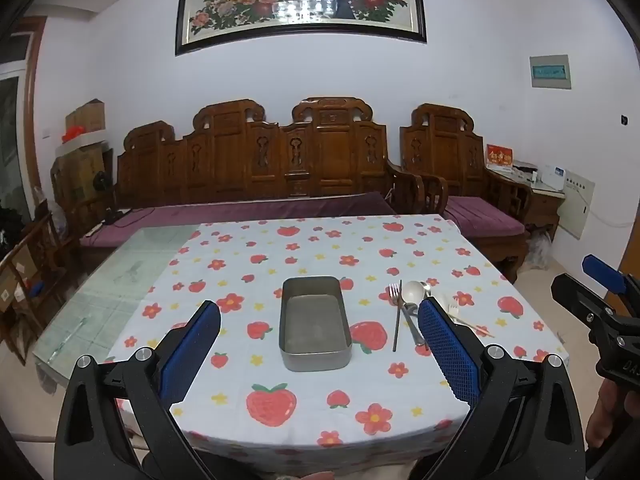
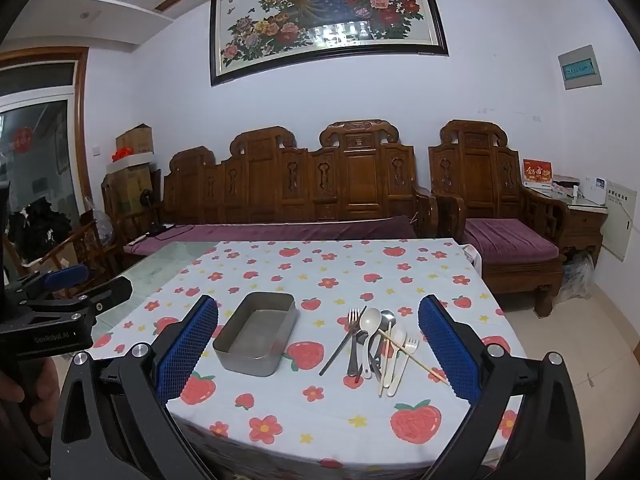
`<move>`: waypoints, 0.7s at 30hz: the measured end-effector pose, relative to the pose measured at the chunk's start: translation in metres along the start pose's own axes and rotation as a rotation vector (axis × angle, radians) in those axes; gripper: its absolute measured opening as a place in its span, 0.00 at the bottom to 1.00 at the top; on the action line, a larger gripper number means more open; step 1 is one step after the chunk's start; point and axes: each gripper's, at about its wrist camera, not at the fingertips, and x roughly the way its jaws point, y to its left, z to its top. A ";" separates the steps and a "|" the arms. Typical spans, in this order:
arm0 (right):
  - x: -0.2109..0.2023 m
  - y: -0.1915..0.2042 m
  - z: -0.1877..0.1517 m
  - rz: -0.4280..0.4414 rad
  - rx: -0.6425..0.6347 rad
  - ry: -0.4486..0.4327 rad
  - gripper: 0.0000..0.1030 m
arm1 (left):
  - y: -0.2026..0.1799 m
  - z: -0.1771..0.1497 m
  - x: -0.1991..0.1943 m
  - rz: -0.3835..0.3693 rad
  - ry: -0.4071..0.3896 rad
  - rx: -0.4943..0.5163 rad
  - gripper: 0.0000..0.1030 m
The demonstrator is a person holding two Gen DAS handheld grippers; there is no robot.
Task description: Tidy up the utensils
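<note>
i hold my left hand-held gripper (image 1: pixel 319 334) and my right hand-held gripper (image 2: pixel 318 334) back at the near edge of the desk (image 2: pixel 460 264), both tipped slightly down, jaws spread wide and empty, so each camera takes in the whole layout before i commit. the metal tin (image 2: pixel 256 334), a dull grey rounded rectangle with low walls and nothing inside, sits near the middle; i judge it is where the utensils (image 2: pixel 380 344) belong. they lie in a loose overlapping heap just right of it: a steel fork (image 2: pixel 353 336), steel spoons, a white plastic spoon (image 2: pixel 369 330), a white plastic fork (image 2: pixel 408 350), a thin dark chopstick and pale wooden ones crossing on top. the strawberry-print cloth looks soft and slightly slack, so thin handles will sit flush and be fiddly to pinch.
</note>
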 end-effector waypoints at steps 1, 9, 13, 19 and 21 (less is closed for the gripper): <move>0.000 0.000 0.000 -0.002 -0.001 -0.002 0.98 | 0.000 0.000 0.000 -0.001 0.000 0.000 0.93; -0.003 0.001 -0.002 -0.004 -0.008 -0.003 0.98 | 0.000 0.000 0.000 -0.002 -0.002 -0.002 0.93; -0.002 0.001 -0.001 -0.006 -0.004 0.000 0.98 | -0.001 0.000 0.000 -0.003 -0.003 -0.001 0.93; -0.002 0.001 -0.002 -0.005 -0.003 -0.001 0.98 | -0.001 0.000 0.000 -0.002 -0.004 -0.002 0.93; -0.002 0.001 -0.002 -0.005 -0.002 0.000 0.98 | 0.000 0.000 0.000 -0.004 -0.006 -0.003 0.93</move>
